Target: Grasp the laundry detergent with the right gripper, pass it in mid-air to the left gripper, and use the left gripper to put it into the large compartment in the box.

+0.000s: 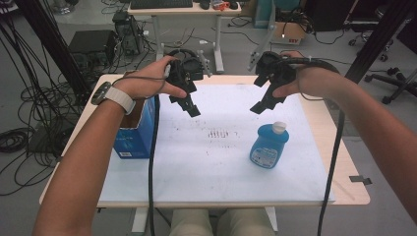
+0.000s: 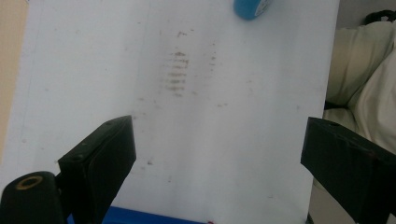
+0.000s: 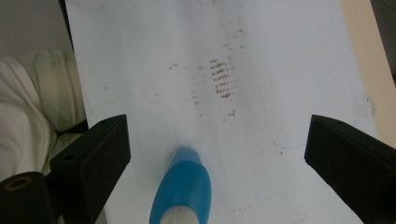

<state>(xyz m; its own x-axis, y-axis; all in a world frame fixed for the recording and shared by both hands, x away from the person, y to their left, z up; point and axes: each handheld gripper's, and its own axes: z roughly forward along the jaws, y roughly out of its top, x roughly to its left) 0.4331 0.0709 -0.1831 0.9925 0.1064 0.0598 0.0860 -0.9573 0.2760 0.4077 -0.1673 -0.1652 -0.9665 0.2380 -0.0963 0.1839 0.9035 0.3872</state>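
We can read no text anywhere. The blue bottle (image 1: pixel 268 146) near the right of the table carries a label, and the blue box (image 1: pixel 135 135) at the left has a white patch low on its near face, but the print on both is too small and blurred for us to make out.

Blue box (image 1: pixel 135 135) at stained white mat's (image 1: pixel 206 162) left edge.

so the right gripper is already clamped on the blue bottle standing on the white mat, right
Not quite. The right gripper is open and holds nothing; it hovers above the blue bottle, which does stand on the white mat. The right gripper view shows its fingers spread wide, clear of the bottle.
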